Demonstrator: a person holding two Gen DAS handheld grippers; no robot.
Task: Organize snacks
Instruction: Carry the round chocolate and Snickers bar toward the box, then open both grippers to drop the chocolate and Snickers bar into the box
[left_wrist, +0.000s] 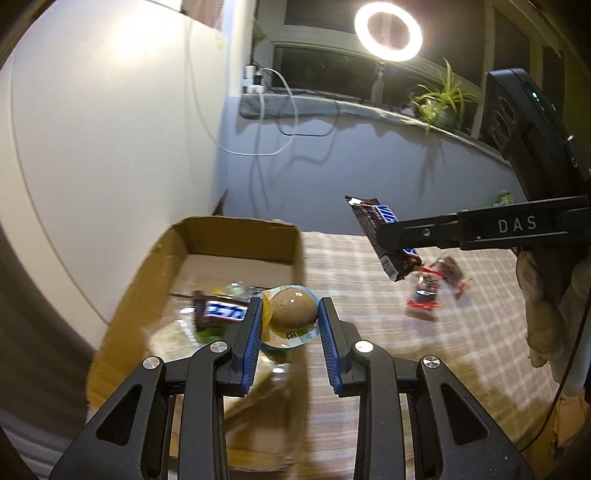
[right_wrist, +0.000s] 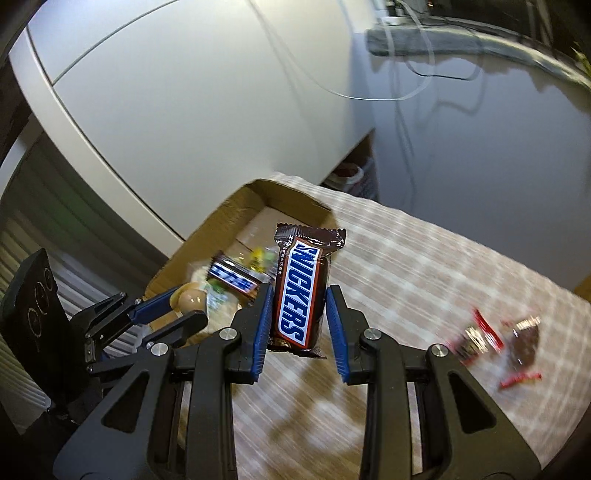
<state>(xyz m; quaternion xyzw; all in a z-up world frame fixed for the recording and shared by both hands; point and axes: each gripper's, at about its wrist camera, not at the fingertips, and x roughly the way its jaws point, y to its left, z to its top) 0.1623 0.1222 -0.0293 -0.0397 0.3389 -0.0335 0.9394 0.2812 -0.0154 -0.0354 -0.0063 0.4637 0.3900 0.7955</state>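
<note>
Pinching a packaged egg (left_wrist: 294, 308) between its blue pads, the left tool (left_wrist: 289, 314) hangs over the near end of the box (left_wrist: 236, 236). In the box, at its 9 o'clock, lies a Snickers (left_wrist: 221, 313). The right tool (right_wrist: 297, 306) clamps another bar (right_wrist: 301, 288) upright, above the worktop (right_wrist: 424, 266). Two red-wrapped sweets (right_wrist: 476, 338) lie at its 3 o'clock, well apart from the box.

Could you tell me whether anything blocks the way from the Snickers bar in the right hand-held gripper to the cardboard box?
Nothing visible does. The Snickers bar hangs above the tablecloth beside the open-topped cardboard box; the left hand-held gripper sits over its near end.
</note>
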